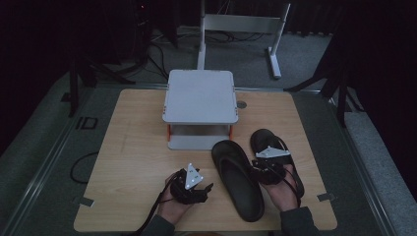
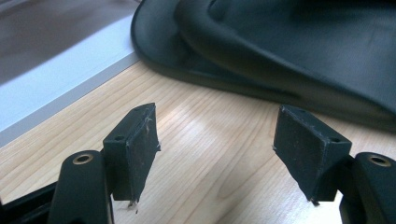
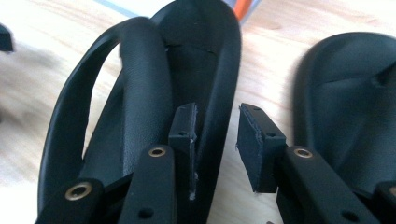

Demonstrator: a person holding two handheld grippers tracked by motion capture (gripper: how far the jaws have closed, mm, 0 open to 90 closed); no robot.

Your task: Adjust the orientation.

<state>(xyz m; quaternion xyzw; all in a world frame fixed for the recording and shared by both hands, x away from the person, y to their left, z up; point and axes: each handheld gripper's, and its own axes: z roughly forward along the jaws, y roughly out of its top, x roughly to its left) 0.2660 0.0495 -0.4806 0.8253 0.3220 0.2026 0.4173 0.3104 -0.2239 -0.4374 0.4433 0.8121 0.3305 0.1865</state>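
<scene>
2 matte black flip-flops (image 1: 238,179) (image 1: 275,157) side by side, left claw (image 2: 217,144) spread empty, right claw (image 3: 217,140) straddling 1 sandal's edge.

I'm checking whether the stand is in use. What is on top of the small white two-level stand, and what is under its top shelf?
The white stand has nothing on its top. Under the top, its lower shelf's front strip looks bare; the rest is covered by the top.

Both hands come in from the near edge, each holding a gripper low over the worktop (image 1: 133,147). The left gripper (image 1: 193,184) has its fingers (image 2: 135,149) spread wide apart with nothing between them. The right gripper (image 1: 268,169) points forward, its fingers (image 3: 184,130) a narrow gap apart, unclamped.
</scene>
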